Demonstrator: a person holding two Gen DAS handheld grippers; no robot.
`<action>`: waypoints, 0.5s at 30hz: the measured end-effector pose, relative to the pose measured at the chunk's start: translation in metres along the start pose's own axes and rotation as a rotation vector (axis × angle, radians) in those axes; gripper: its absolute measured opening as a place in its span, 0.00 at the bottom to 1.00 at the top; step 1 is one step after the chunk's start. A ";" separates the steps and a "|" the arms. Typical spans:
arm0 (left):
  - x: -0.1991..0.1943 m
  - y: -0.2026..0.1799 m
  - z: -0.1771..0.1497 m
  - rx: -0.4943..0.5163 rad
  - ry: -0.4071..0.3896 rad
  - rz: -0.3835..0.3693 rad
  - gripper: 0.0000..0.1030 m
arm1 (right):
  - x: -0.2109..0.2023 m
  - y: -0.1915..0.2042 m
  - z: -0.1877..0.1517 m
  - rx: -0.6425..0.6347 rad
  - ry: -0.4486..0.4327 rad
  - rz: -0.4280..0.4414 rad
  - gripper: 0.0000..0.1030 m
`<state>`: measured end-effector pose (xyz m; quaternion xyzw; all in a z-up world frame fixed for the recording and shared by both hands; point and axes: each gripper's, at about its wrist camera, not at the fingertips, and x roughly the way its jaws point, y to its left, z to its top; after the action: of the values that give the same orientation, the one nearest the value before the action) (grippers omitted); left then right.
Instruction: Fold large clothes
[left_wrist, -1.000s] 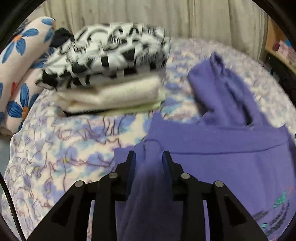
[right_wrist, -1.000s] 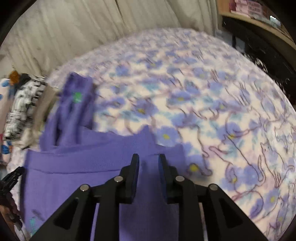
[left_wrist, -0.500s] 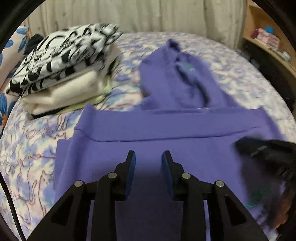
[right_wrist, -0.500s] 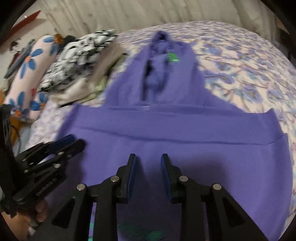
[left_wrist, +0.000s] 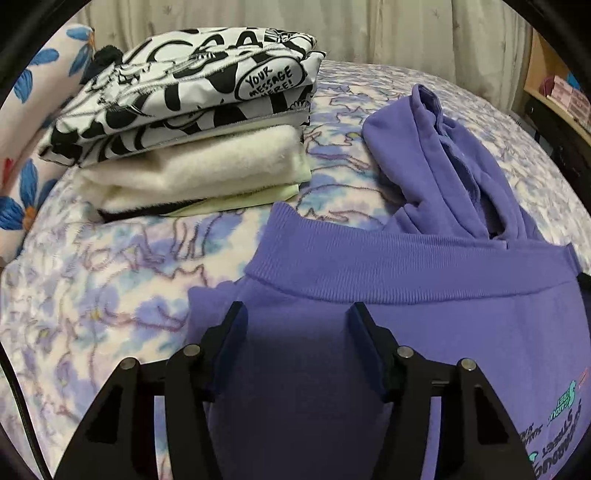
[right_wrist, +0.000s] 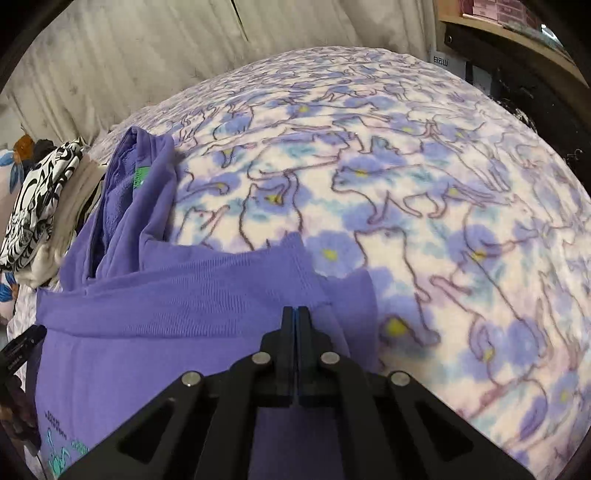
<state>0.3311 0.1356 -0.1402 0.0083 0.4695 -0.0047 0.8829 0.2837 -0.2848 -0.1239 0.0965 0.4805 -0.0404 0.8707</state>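
Both grippers are now sitting lower over the hoodie (left_wrist: 424, 302) than a moment ago.
Left gripper (left_wrist: 295, 325) is opening, pinching nothing; right gripper (right_wrist: 295, 314) is closed, its grip on fabric unclear.

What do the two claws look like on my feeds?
Both are matte black plastic: angled triangular-cutout arms with round silver pivot pins. The left claw has two flat dark fingers; the right claw shows a thin blue strip along its pads. No markings visible.

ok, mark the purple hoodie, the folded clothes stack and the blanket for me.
purple hoodie (left_wrist: 424, 273): left wrist view, ribbed hem band.
folded clothes stack (left_wrist: 207, 170): left wrist view, cream layer.
blanket (right_wrist: 424, 192): right wrist view, bare printed part.
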 end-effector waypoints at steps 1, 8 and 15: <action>-0.009 -0.003 -0.003 0.013 -0.008 0.012 0.55 | -0.007 0.003 -0.003 0.000 -0.003 0.004 0.03; -0.071 -0.014 -0.048 0.038 -0.024 -0.047 0.57 | -0.055 0.046 -0.053 -0.076 0.013 0.174 0.21; -0.098 -0.019 -0.108 0.031 0.038 -0.083 0.57 | -0.084 0.085 -0.122 -0.178 0.049 0.258 0.28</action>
<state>0.1861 0.1188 -0.1193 0.0028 0.4859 -0.0484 0.8727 0.1514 -0.1779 -0.1050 0.0809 0.4867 0.1169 0.8619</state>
